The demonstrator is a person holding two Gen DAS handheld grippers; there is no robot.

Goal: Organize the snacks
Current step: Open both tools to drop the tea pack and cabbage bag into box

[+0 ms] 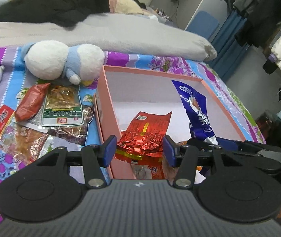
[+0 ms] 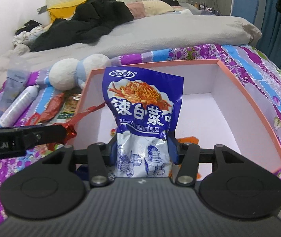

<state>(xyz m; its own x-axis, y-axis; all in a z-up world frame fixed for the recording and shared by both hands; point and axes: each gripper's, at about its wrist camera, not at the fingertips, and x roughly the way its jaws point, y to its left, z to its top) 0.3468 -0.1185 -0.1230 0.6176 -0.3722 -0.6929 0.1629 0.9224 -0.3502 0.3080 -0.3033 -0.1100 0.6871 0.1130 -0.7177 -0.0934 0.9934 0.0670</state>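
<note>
Left tongs (image 1: 140, 150) clamp crinkled red foil snack packet (image 1: 143, 138); right tongs (image 2: 142, 148) clamp blue-white noodle snack bag (image 2: 143, 118). Both hang over pink cardboard box (image 1: 108, 106), frame centre. Risk: tongs collide; limp bag snags wall, spills onto bed.

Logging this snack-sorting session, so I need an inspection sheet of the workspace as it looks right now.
Surface: bed with purple-and-blue floral quilt.
Job's things: open pink cardboard box; crinkled red foil snack packet; blue-and-white noodle snack bag; loose packets left of the box.
Clutter: white-and-blue plush toy; white spray bottle; black jacket.
Grippers: left gripper shut on the red packet; right gripper shut on the blue bag; both over the box.
Cables: nothing seen.
Surroundings: grey duvet; hanging coats.
</note>
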